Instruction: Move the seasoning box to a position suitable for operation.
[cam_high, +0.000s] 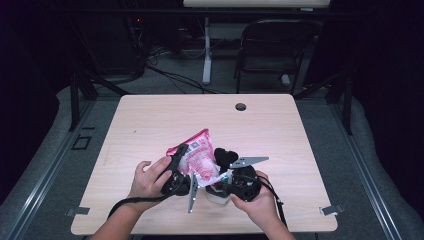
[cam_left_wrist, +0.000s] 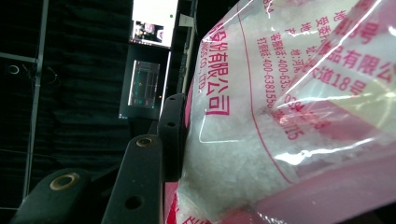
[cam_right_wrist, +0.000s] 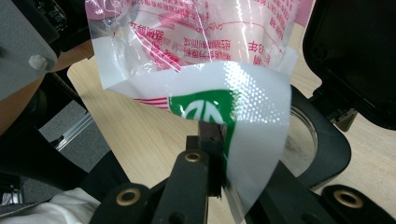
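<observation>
— The jaws first: how do they stand?

— The left gripper (cam_high: 178, 167) has its jaws clamped on the pink-and-clear bag (cam_high: 200, 157), partway closed, pressing the body of it. In the left gripper view one black jaw lies flat against the plastic, and white grains (cam_left_wrist: 233, 172) crowd behind the red print.

— And the other one?

— The right gripper (cam_high: 231, 176) pinches tight on the bag's lower corner. In the right gripper view the white flap with a green mark (cam_right_wrist: 233, 121) is folded down over the jaws, nipped between them.

— Where does the bag sit?

— Held up off the wooden table (cam_high: 150, 120), near the front edge, slanting between the two grippers, its top corner pointing away from the person.

— Anything below it?

— A small round container (cam_high: 217, 195) stands on the table just under the right gripper. In the right gripper view its rim (cam_right_wrist: 303, 135) shows right beside the flap; I cannot tell whether they touch.

— The hands?

— The left hand (cam_high: 150, 180) and the right hand (cam_high: 257, 202) each grasp a gripper, forearms entering from the near side. A grey three-cornered plate (cam_high: 248, 161) juts from the right gripper.
</observation>
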